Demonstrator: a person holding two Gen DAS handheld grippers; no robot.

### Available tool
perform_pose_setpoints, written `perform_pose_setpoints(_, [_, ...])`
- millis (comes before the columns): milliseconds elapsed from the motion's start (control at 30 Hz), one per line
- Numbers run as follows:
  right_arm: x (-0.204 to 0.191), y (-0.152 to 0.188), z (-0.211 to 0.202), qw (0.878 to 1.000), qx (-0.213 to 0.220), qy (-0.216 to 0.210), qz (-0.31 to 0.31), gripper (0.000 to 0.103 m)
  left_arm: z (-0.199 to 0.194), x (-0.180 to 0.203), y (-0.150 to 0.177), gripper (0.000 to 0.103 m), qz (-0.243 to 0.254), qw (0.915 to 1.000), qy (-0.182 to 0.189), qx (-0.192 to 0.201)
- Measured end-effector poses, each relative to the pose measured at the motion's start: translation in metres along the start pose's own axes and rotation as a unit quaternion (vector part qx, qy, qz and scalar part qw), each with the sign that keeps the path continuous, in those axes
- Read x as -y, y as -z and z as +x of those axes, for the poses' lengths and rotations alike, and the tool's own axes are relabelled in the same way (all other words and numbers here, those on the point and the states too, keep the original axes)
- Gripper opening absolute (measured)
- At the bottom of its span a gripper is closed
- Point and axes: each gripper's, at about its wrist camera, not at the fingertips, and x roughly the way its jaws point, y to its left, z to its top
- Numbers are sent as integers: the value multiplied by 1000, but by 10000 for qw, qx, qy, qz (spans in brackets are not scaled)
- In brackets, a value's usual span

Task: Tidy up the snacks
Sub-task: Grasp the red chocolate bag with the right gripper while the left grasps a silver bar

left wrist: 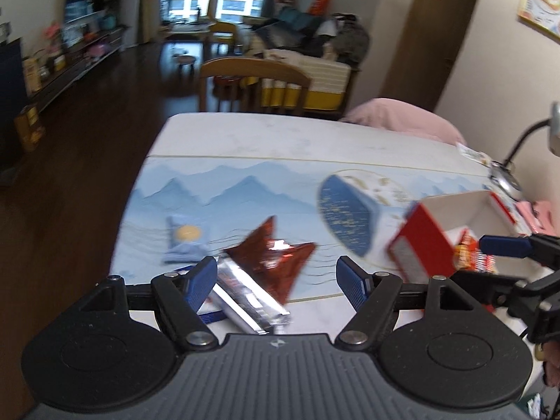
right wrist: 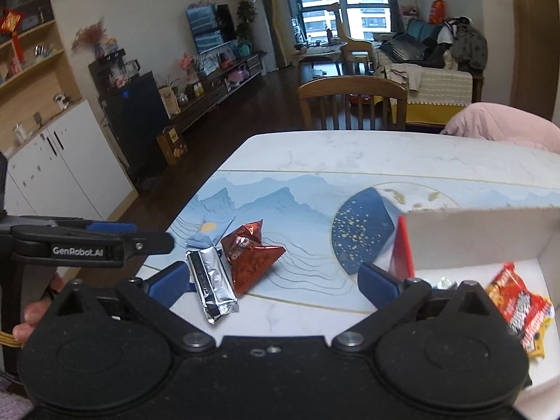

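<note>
Directly between the open left tool's (left wrist: 276, 280) jaws lies the silver packet (left wrist: 245, 297).

A white marble-look table (right wrist: 350, 150) carries a pale blue mat (right wrist: 308, 217) printed with mountains and a dark blue disc, which covers the nearer part of the top. On the mat lie a light blue packet (right wrist: 208, 232), a red-brown foil pouch (right wrist: 250, 257) and a silver foil packet (right wrist: 211, 288), close together, the silver one touching the pouch. Off to the right stands an open red-and-white box (right wrist: 472, 241) with bright red and yellow wrappers (right wrist: 521, 309) inside.
</note>
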Motion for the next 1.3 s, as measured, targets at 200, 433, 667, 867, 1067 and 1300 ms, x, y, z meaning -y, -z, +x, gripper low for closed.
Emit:
perform_pose_setpoints(200, [-1,-15,37,9993,-357,-109,-42,103,18,-20,12,75,-203,9994,-159,-212])
perform_pose_setpoints(433, [-3,-24,79,9961,-804,-218,-284,100,48,-28,26,75,-482,9971,-228,-536])
perform_pose_setpoints(667, [-7,-31,129,9910,-1198,-292,-519,96,72,-34,34,75,-771,9936,-264,-782])
perform_pose_setpoints(867, [-19,-36,173,9836,-1469,-356,-982,92,79,-36,36,75,-883,9915,-362,-883])
perform_pose_setpoints(1067, [-32,-33,207,9727,-1770,-488,-1417,91,86,-33,35,75,-979,9895,-373,-998])
perform_pose_setpoints(1300, [-30,-31,230,9657,-2075,-537,-1465,81,106,-27,36,75,-1343,9821,-248,-1294])
